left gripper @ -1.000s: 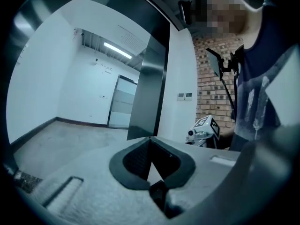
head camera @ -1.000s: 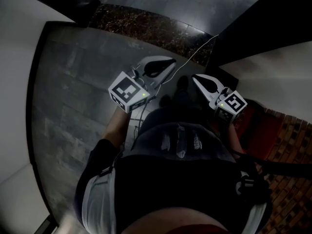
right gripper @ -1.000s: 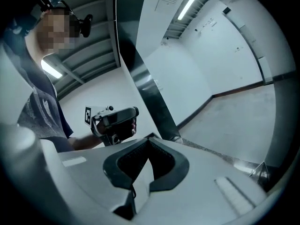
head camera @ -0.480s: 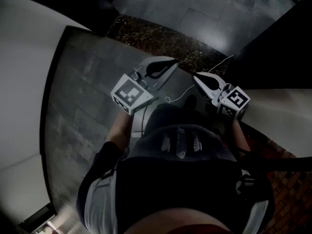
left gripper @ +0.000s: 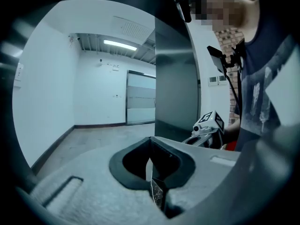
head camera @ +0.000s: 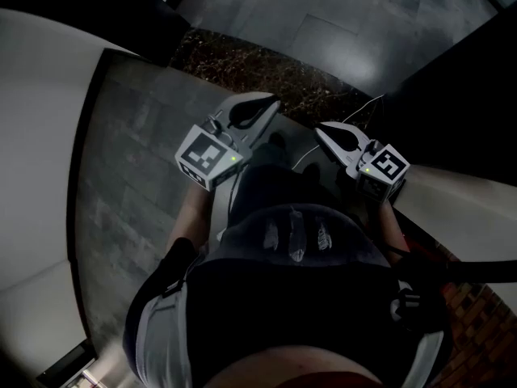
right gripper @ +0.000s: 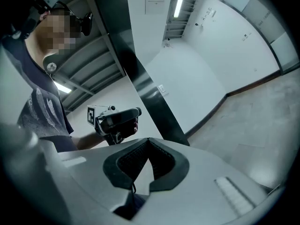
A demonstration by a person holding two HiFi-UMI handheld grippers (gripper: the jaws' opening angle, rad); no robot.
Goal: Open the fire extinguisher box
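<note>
Nothing is opened yet: the left gripper (head camera: 265, 106) and right gripper (head camera: 325, 133) are both pressed together, empty, above the floor (head camera: 129, 184); no box is in sight.

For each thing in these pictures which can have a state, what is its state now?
left gripper: jaws shut, nothing between them
right gripper: jaws shut, nothing between them
far door: looks closed
ceiling light: on
</note>
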